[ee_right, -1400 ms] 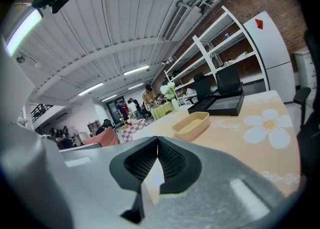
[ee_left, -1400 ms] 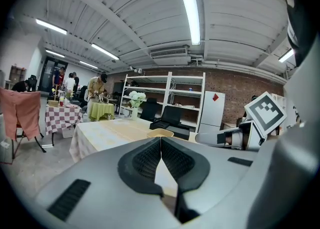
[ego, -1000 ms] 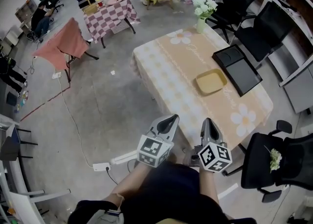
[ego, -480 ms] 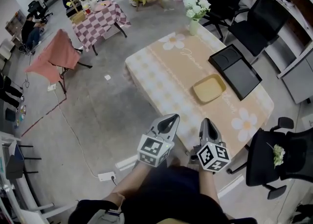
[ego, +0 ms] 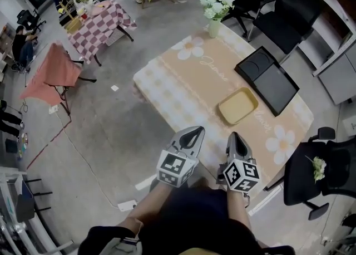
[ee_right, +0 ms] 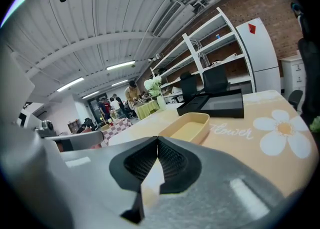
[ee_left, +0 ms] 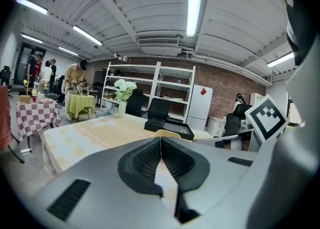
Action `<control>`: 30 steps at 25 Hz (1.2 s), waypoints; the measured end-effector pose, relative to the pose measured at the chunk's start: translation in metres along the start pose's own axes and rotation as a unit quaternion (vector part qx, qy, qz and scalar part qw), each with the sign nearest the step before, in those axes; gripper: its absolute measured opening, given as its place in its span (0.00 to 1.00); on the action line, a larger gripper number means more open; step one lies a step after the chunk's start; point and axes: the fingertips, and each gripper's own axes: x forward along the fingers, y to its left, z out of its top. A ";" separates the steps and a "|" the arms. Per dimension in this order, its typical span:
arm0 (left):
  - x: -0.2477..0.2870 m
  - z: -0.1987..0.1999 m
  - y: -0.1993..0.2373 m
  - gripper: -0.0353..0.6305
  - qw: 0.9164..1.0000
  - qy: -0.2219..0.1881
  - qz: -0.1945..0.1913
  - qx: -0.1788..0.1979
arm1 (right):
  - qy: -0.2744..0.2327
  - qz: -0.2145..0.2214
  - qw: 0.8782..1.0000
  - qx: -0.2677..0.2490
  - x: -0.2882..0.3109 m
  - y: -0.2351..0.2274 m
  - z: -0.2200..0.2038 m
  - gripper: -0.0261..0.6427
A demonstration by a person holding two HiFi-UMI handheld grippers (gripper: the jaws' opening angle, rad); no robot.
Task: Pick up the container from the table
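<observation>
A shallow yellow container [ego: 237,106] lies empty on the table with the beige flower cloth [ego: 183,84]; it also shows in the right gripper view [ee_right: 186,126] and as a sliver in the left gripper view [ee_left: 166,133]. My left gripper [ego: 196,131] and right gripper [ego: 235,137] hover side by side at the table's near edge, short of the container. Both are shut with nothing between the jaws.
Two black trays [ego: 267,80] lie beyond the container. A vase of white flowers [ego: 214,6] stands at the table's far end. Black office chairs [ego: 320,173] stand to the right and behind. A checkered table [ego: 94,21] and people are far left.
Both grippers have come closer to the table's near edge, and the table and container sit nearer in the head view. Jaws stay shut.
</observation>
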 end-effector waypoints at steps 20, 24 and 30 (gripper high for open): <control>0.070 0.002 0.042 0.07 0.996 0.045 -0.078 -0.029 | 0.048 -0.061 0.996 -0.039 0.062 -0.012 0.011 0.05; 0.076 0.000 0.051 0.07 0.995 0.051 -0.082 -0.040 | 0.080 -0.060 0.992 -0.075 0.072 -0.007 0.005 0.11; 0.083 -0.006 0.064 0.07 0.992 0.063 -0.090 -0.055 | 0.132 -0.065 0.979 -0.139 0.087 -0.004 -0.006 0.16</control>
